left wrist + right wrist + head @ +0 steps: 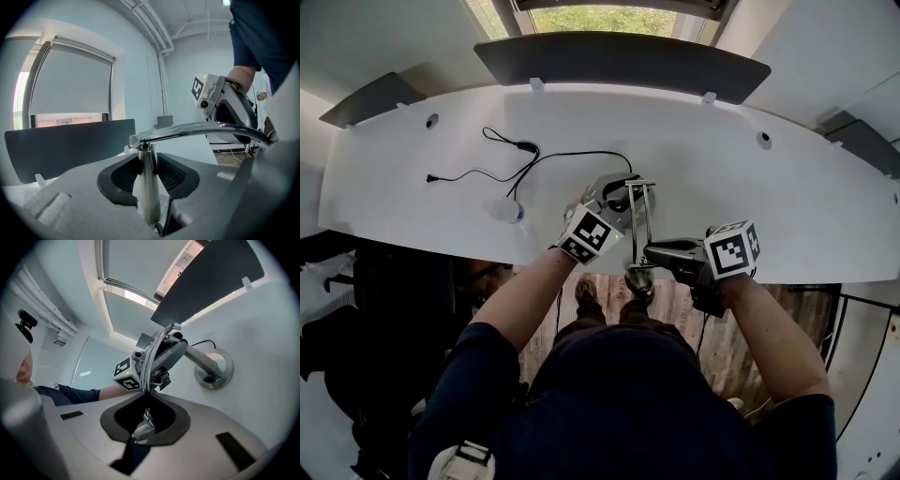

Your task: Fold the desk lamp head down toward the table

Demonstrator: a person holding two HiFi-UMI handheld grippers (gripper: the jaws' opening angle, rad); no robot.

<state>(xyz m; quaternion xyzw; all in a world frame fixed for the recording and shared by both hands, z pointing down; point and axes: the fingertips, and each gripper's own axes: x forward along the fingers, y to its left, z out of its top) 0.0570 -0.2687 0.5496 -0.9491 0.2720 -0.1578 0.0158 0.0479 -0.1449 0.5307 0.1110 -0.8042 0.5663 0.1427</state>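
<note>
A chrome desk lamp stands near the front edge of the white desk. Its round base carries an upright post. My left gripper is shut on that post, which sits between its dark pads. From the post's top a thin chrome arm runs toward me and past the desk edge. My right gripper is shut on that arm close to the lamp head, which lies low between its jaws. The left gripper shows behind the arm in the right gripper view.
A black cable winds over the desk's left middle to the lamp. A small white plug lies left of the left gripper. A dark partition lines the far edge. The floor shows below the front edge.
</note>
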